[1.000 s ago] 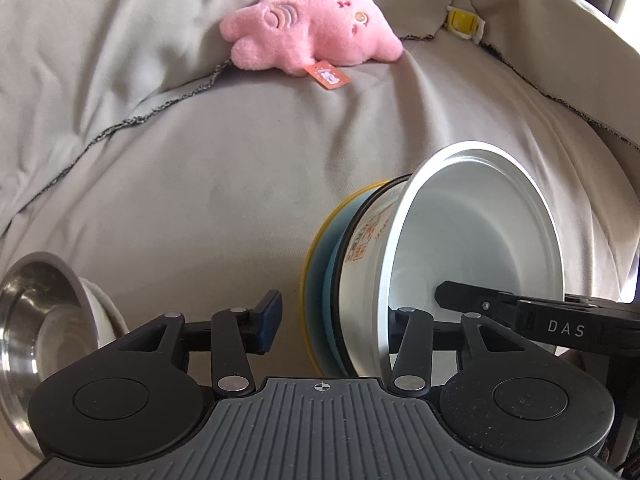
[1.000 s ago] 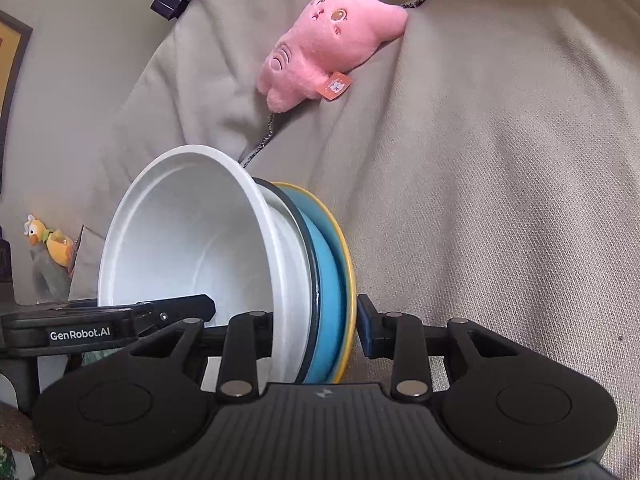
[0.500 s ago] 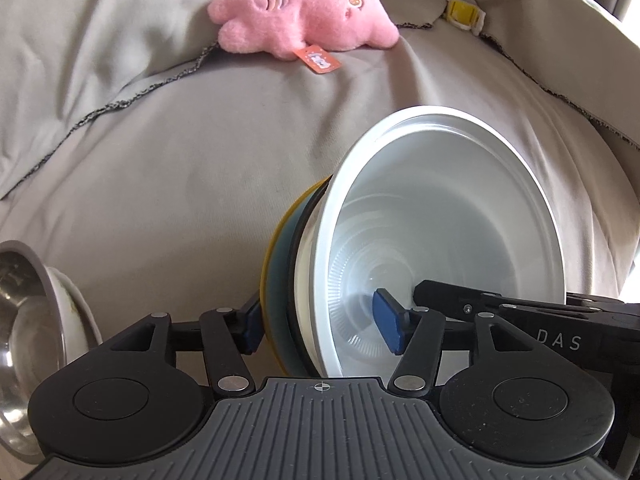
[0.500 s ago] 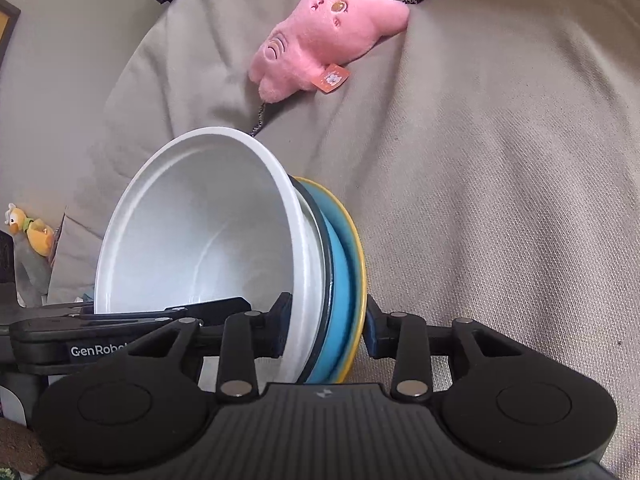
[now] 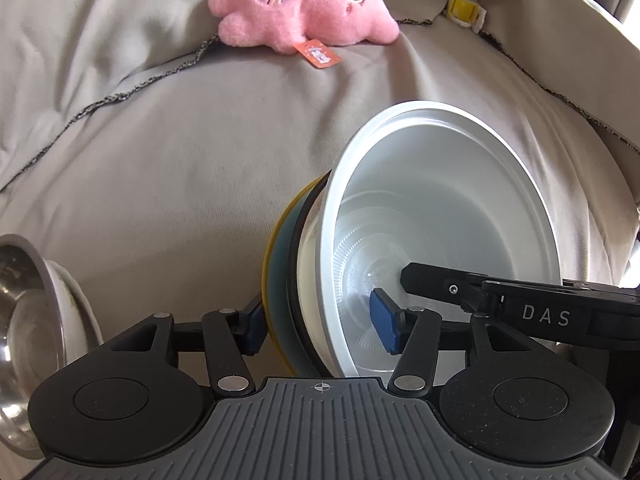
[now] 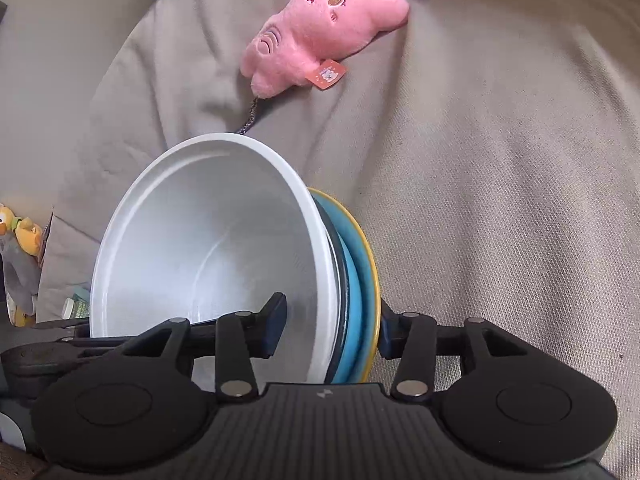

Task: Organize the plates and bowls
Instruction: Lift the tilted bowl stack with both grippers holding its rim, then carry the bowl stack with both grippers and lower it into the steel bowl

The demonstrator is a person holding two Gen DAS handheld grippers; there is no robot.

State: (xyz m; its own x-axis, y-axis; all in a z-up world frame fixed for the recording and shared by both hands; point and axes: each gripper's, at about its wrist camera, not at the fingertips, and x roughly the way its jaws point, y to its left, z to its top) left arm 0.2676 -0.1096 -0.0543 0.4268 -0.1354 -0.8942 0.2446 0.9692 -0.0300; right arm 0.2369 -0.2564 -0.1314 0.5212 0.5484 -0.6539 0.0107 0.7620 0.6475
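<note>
At lower left of the left wrist view, a steel bowl (image 5: pixel 24 320) is cut by the frame edge. At centre, a tilted stack of white bowl (image 5: pixel 440 220) and yellow-rimmed blue plate (image 5: pixel 278 264) is clamped by the left gripper (image 5: pixel 320 326). In the right wrist view, the same stack is pinched between the right gripper's (image 6: pixel 330 330) blue pads at lower centre. A fuzzy pink plush toy (image 5: pixel 308 12) is seen above on wrinkled grey fabric (image 5: pixel 160 160), which lies open around the stack.
</note>
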